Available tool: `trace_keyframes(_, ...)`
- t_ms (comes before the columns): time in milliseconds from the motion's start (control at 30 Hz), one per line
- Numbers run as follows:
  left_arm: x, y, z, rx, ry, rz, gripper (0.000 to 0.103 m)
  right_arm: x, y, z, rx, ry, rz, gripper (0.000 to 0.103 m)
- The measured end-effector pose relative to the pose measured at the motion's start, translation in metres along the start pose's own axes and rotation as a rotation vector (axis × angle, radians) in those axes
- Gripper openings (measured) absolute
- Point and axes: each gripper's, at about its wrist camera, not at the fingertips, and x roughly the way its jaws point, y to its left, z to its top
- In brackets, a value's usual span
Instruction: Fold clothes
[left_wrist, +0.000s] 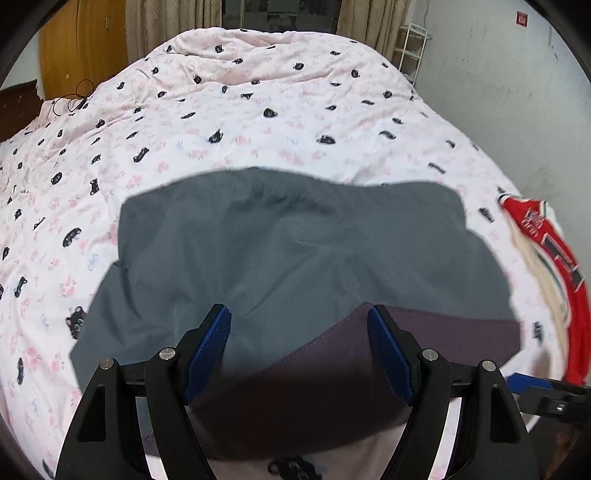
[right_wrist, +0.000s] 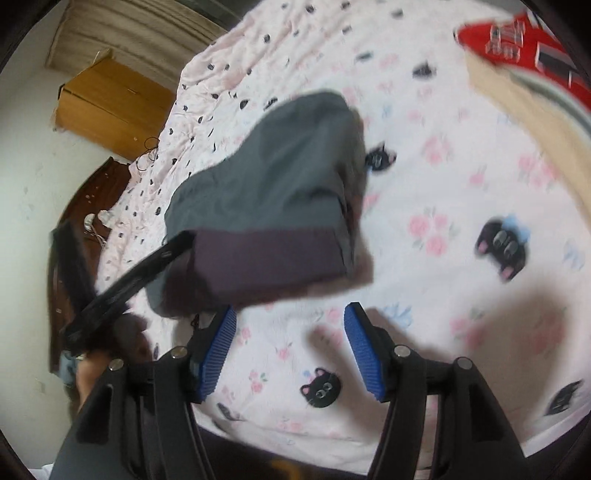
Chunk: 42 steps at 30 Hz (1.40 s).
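Note:
A grey garment (left_wrist: 295, 243) with a dark purple band (left_wrist: 443, 332) along its near edge lies folded on the pink cat-print bedspread (left_wrist: 258, 103). My left gripper (left_wrist: 299, 332) is open just over that near edge, the fabric spread between its blue pads without being pinched. In the right wrist view the same grey garment (right_wrist: 273, 173) is blurred, and one black finger (right_wrist: 147, 266) of the left gripper reaches its left corner. My right gripper (right_wrist: 291, 339) is open over the bare bedspread (right_wrist: 443, 206), to the right of and nearer than the garment, with nothing between its pads.
A red jersey (left_wrist: 546, 236) and a beige garment (right_wrist: 535, 122) lie heaped at the bed's right edge. A wooden wardrobe (left_wrist: 81, 44), curtains (left_wrist: 170, 22) and a white rack (left_wrist: 412, 48) stand beyond the bed. A dark headboard (right_wrist: 74, 221) is on the left. A hand (right_wrist: 92, 369) grips the left tool.

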Motion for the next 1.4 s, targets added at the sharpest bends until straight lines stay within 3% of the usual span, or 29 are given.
trace_keyframes(133, 0.007, 0.008, -0.012, -0.047, -0.021, -0.031, 0.074, 0.019, -0.004, 0.001, 0.054, 0.007, 0.05, 0.063)
trace_keyframes(300, 0.008, 0.002, -0.016, -0.026, -0.035, -0.006, 0.074, 0.039, -0.001, 0.011, 0.096, -0.02, 0.125, 0.063)
trace_keyframes(633, 0.006, 0.0, -0.02, -0.015, -0.066, 0.007, 0.074, 0.069, 0.005, 0.038, 0.187, -0.129, 0.17, 0.063)
trace_keyframes(700, 0.006, -0.001, -0.021, -0.012, -0.075, 0.014, 0.074, 0.073, 0.008, 0.041, 0.193, -0.144, 0.173, 0.061)
trace_keyframes(733, 0.007, -0.001, -0.022, -0.011, -0.076, 0.017, 0.074, 0.074, 0.011, 0.042, 0.188, -0.152, 0.173, 0.052)
trace_keyframes(767, 0.007, -0.001, -0.022, -0.013, -0.078, 0.019, 0.074, 0.073, 0.013, 0.043, 0.178, -0.159, 0.166, 0.041)
trace_keyframes(867, 0.007, 0.0, -0.023, -0.014, -0.084, 0.017, 0.074, 0.064, 0.026, 0.047, 0.111, -0.175, 0.136, 0.024)
trace_keyframes(1000, -0.001, 0.0, -0.019, -0.012, -0.087, 0.017, 0.073, 0.053, 0.036, 0.046, 0.036, -0.19, 0.083, 0.02)
trace_keyframes(1067, -0.018, 0.0, -0.017, -0.005, -0.155, 0.049, 0.073, 0.047, 0.04, 0.045, 0.005, -0.202, 0.063, 0.019)
trace_keyframes(1167, -0.027, -0.002, -0.018, 0.007, -0.195, 0.081, 0.074, 0.037, 0.045, 0.045, -0.034, -0.221, 0.05, 0.019)
trace_keyframes(1400, 0.004, -0.001, -0.025, -0.019, -0.12, 0.053, 0.074, 0.039, 0.059, 0.043, -0.109, -0.209, -0.021, 0.018)
